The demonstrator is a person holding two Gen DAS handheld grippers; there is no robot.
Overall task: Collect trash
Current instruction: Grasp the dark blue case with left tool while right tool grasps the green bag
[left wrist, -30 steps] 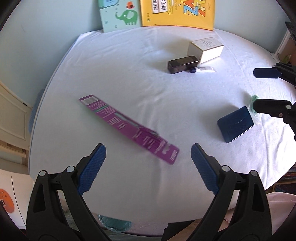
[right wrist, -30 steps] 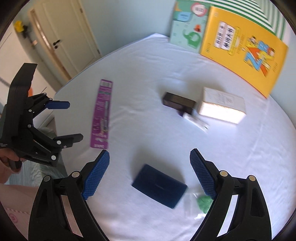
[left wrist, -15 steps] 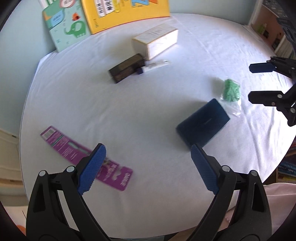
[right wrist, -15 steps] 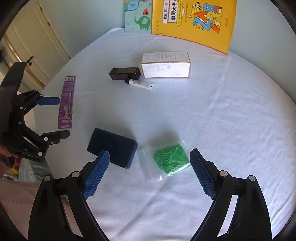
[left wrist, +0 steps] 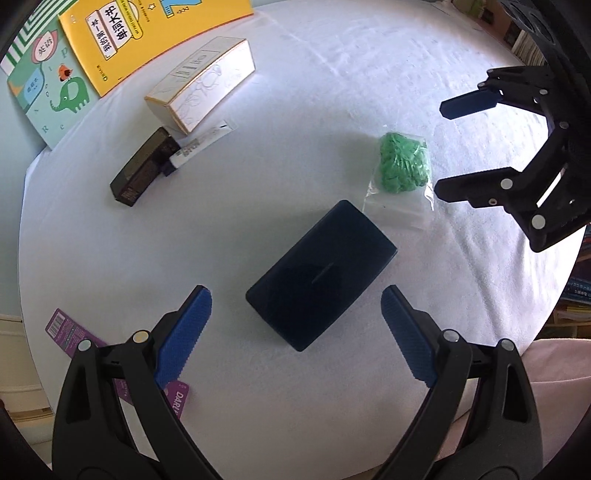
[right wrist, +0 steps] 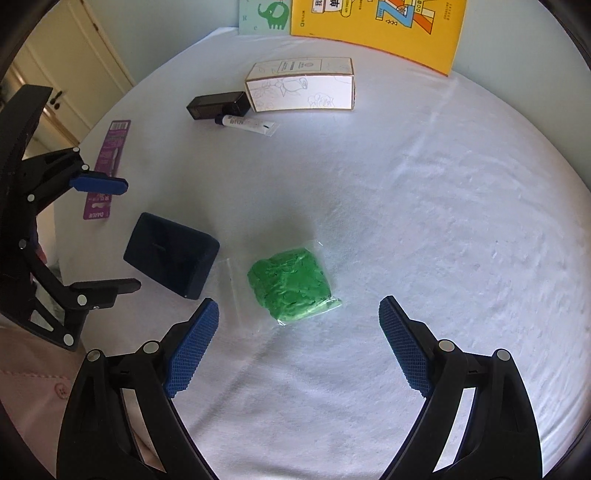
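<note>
A dark navy box [left wrist: 321,273] [right wrist: 171,254] lies on the white tablecloth, just beyond my open left gripper [left wrist: 295,306] and apart from its fingers. A clear bag of green scraps [right wrist: 291,284] [left wrist: 402,162] lies right of the box, just ahead of my open right gripper [right wrist: 299,325]. Nothing sits between either pair of fingers. The purple card package [right wrist: 107,170] [left wrist: 62,332] lies at the table's left side, partly hidden by my left gripper. Each gripper also shows in the other's view, the right gripper [left wrist: 447,144] and the left gripper [right wrist: 125,236].
A white carton [right wrist: 303,86], a small black box [right wrist: 218,105] and a white tube [right wrist: 247,123] lie at the far side. A yellow book [right wrist: 376,26] and a green elephant book [right wrist: 266,14] lean on the wall. A person's pink clothing [right wrist: 33,398] is at the near edge.
Both grippers swung right and sank toward the table. The navy box now lies before the left gripper, the green bag before the right. The purple package slid to the left edge.
</note>
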